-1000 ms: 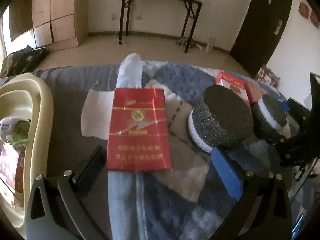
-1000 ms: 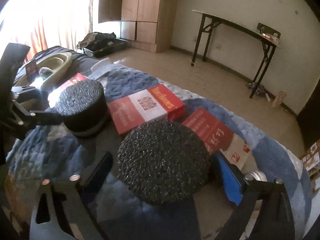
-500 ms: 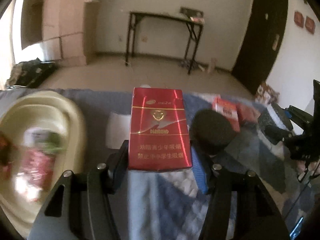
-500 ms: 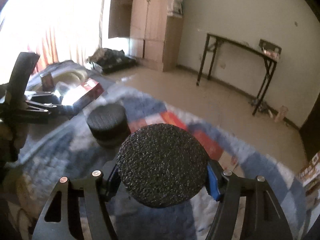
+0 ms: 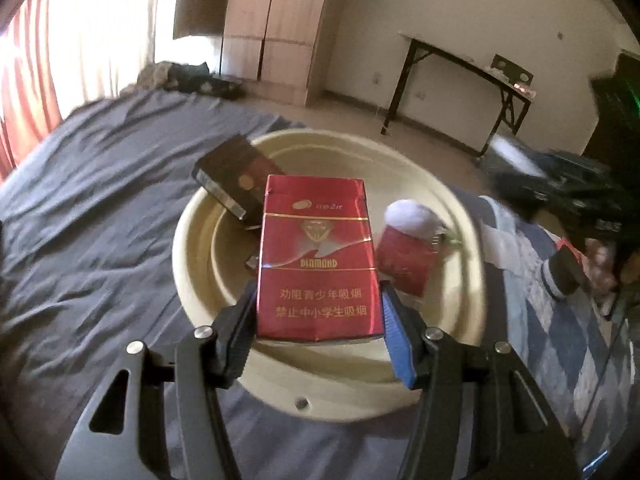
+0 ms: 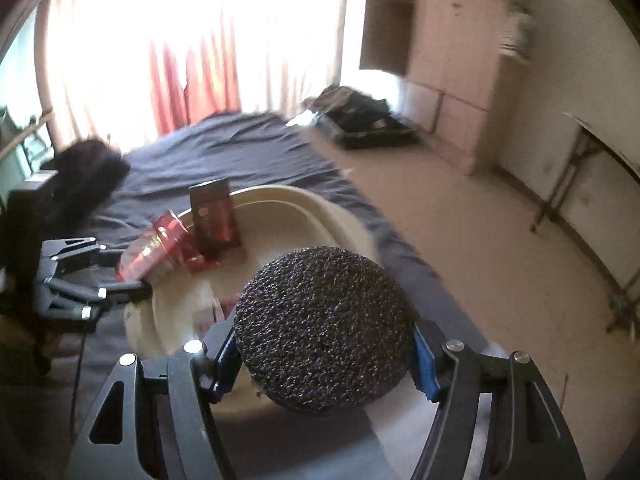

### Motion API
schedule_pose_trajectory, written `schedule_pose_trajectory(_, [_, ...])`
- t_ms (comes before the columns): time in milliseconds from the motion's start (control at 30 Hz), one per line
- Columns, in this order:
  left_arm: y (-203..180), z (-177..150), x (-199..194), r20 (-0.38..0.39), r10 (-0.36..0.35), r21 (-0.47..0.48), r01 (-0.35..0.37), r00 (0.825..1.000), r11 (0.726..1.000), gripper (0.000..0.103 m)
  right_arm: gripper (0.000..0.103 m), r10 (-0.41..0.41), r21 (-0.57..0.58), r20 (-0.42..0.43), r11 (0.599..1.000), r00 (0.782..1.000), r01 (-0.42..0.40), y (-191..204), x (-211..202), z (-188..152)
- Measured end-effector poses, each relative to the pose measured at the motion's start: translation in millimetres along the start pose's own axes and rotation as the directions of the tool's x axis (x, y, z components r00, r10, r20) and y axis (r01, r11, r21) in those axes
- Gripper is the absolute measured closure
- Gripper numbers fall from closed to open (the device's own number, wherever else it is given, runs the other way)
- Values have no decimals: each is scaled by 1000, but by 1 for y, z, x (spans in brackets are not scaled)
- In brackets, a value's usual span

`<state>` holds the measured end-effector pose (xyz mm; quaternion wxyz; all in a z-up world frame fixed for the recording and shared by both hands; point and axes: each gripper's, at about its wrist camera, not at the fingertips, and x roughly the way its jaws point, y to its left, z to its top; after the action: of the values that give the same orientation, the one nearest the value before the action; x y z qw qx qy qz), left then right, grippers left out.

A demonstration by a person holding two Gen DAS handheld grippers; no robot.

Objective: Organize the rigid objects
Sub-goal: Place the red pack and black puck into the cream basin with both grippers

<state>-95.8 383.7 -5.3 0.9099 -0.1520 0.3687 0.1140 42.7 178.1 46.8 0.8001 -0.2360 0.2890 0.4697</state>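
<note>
Carrying its load to the cream basin (image 5: 460, 216), the left gripper (image 5: 320, 316) has its fingers clamped on a red cigarette pack (image 5: 318, 260), held above the basin; ahead of the fingers lean a dark pack (image 5: 232, 176) and a small red pack (image 5: 404, 264), so release needs a free spot. In the right view, the right gripper (image 6: 324, 344) clamps a black foam disc (image 6: 324, 328) just short of the basin (image 6: 344, 220); the left gripper (image 6: 104, 280) crowds its far-left rim.
</note>
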Motion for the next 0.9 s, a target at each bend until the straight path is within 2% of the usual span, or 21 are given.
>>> schedule_pose_trajectory(100, [5,1,24,-42,-8,-19,7,999,1000,44,35,32,32,19,999,999,-33,6,43,29])
schedule_pose_trajectory(233, [0,-2,38,-59,30,-8,-30,998,1000,45,35,-17,25,-69,1000,997,19,11,110,48])
schedule_pose_trajectory(333, [0,-2,36,-58,15,-5,-15,998,1000,45,35,-50,-32,-140,998,989,46,19,141,50])
schedule_pose_trajectory(433, [-9,-1,41,-74,11,30,-8,997,1000,44,35,-89,-61,-166,995,982,80,21,155,51])
schedule_pose_trajectory(533, [-11,-4,46,-85,14,33,-11,996,999,44,32,-89,-56,-171,995,981,81,20,159,54])
schedule_pose_trajectory(567, [-8,-3,48,-90,16,29,-14,996,999,41,32,-86,-52,-174,996,981,78,23,162,58])
schedule_pose_trajectory(633, [-5,2,43,-69,17,14,-16,997,1000,26,22,-69,-20,-162,998,984,66,20,151,59])
schedule_pose_trajectory(667, [-6,4,37,-51,11,17,-10,999,1000,11,19,-57,11,-117,998,992,58,18,136,62])
schedule_pose_trajectory(700, [-9,6,24,-14,0,19,1,1000,1000,0,9,-53,35,-72,998,996,55,22,120,66])
schedule_pose_trajectory(733, [-12,10,12,25,-5,18,4,1000,1000,0,0,-55,74,-10,996,998,56,16,93,67])
schedule_pose_trajectory(800, [-20,12,-11,109,-14,23,11,994,1000,0,0,-48,146,61,989,997,39,-1,44,55])
schedule_pose_trajectory(833, [-30,10,-21,129,-26,51,20,991,999,0,0,-56,172,79,984,995,42,-8,20,44])
schedule_pose_trajectory(900, [-52,5,-30,118,-59,91,48,991,995,0,0,-97,213,127,975,987,68,-27,-39,7])
